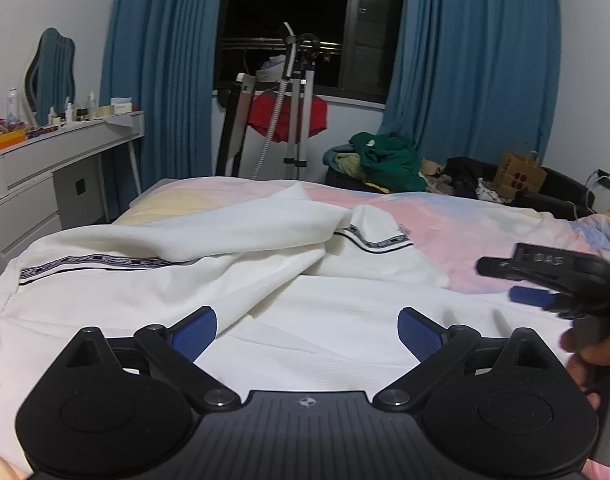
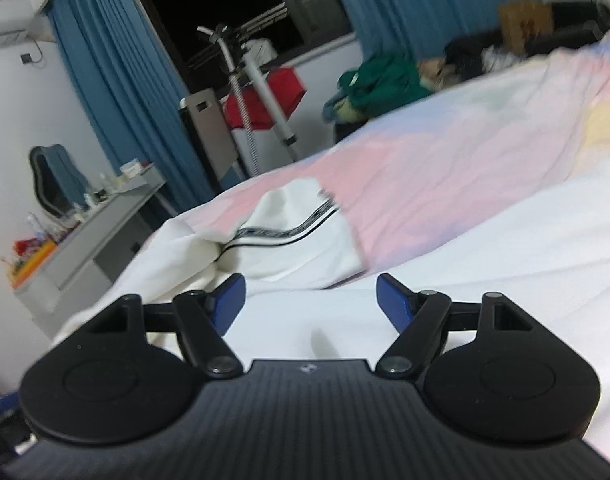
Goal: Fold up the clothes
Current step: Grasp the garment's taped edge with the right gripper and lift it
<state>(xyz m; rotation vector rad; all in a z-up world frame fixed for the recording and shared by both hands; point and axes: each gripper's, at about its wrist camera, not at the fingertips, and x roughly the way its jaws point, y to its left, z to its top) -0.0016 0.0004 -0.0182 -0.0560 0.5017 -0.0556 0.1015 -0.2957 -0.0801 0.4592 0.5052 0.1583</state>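
White garment (image 1: pixel 209 280) lies spread on the bed (image 1: pixel 485 236), rumpled, one part flopped over another across the middle. Trim stripe (image 1: pixel 97 263) runs left to right, so I take the long axis as lying crosswise to my view, parallel to the bed's near edge. Far end with striped hem (image 2: pixel 305 224) points toward the bed's far edge.

My left hand-held gripper (image 1: pixel 307 332): jaws wide apart, nothing between them, hovering just above the white cloth directly ahead and below. Whether the pads brush the fabric I cannot tell.

My right hand-held gripper (image 2: pixel 311 300): jaws also wide apart, empty, over the same cloth nearer the bed's right side; its view is blurred.

Left is nearer the flopped-over fold and the stripe; right is nearer the loose far hem.

Judgement: garment is neither flat nor a tidy packet. This fits either smoothing out or mid-fold; the pictures don't settle which.
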